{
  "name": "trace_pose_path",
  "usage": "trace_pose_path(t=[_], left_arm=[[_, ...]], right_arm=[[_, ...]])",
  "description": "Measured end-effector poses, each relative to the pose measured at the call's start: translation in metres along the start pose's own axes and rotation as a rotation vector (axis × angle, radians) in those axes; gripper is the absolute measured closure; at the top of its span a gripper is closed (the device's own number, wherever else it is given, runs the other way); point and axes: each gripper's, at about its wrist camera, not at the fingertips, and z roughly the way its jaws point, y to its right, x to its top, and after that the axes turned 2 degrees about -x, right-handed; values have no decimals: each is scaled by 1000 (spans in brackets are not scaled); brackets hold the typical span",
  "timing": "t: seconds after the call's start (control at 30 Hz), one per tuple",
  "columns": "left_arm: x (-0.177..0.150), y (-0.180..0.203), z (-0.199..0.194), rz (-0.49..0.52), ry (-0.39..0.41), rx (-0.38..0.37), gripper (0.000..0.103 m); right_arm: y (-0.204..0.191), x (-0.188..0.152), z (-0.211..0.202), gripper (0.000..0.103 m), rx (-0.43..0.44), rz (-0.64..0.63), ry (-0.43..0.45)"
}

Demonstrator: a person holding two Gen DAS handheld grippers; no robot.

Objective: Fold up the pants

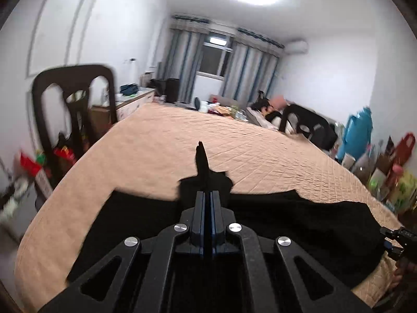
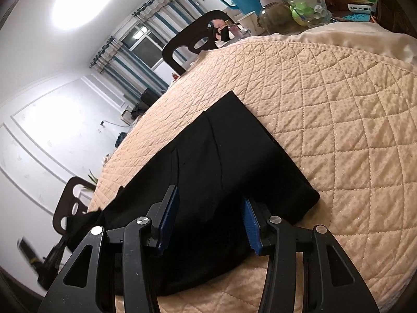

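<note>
on the bed: i see a peach quilted cover [image 2: 325, 120] filling most of both views, stitched in diamonds, with a plain cream sheet showing at its far corner in the right wrist view.
pants: my black pants [image 2: 224, 156] lie flat on the cover near its edge closest to me; in the right wrist view one straight end reaches out toward the middle of the bed, and the dark cloth runs back under my right gripper.
pants, left view: the same cloth [image 1: 299, 224] spreads as a wide dark band across the lower part of the picture, and a small flap of it stands up around my left fingers.
chairs: a dark chair [image 1: 75, 109] stands at the left side of the bed, another [image 1: 302, 122] at the far right side.
left gripper: my left gripper [image 1: 201, 154] is pinched tight, the two blue pads pressed together on a raised bit of the pants; the picture is blurred here.
right gripper: my right gripper [image 2: 209, 208] stands wide, its blue pads apart on either side of the cloth, low over it and not pressing on it; whether the tips touch the cloth i cannot tell.
</note>
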Motion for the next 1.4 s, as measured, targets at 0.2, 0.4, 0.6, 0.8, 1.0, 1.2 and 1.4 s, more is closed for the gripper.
trace_pose_path(t=[0.2,0.4,0.6,0.8,1.0,1.2,1.4], left_arm=[[-26,-51,4,-153,-55,-5,95],[-19,-50,14,-132,-94,-79,40],[-14,-42,48,-60,-241,-49,36],[-6,-25,54,-4,-260,-64,63],[-3,-35,31,-86,-116,4,99],[-17,-77,-26,-269,29,52,99],[-35,-84,-13,-319,-32,63,99]], right_arm=[[-1,3,1,55,-12,-1,-7],[-5,6,5,55,-37,-19,-8],[-3,5,5,55,-26,-20,-4],[-3,5,5,55,-27,-19,-5],[-1,7,3,55,-17,-3,-9],[-1,8,1,55,-22,-9,-4],[1,5,-6,55,-33,-13,7]])
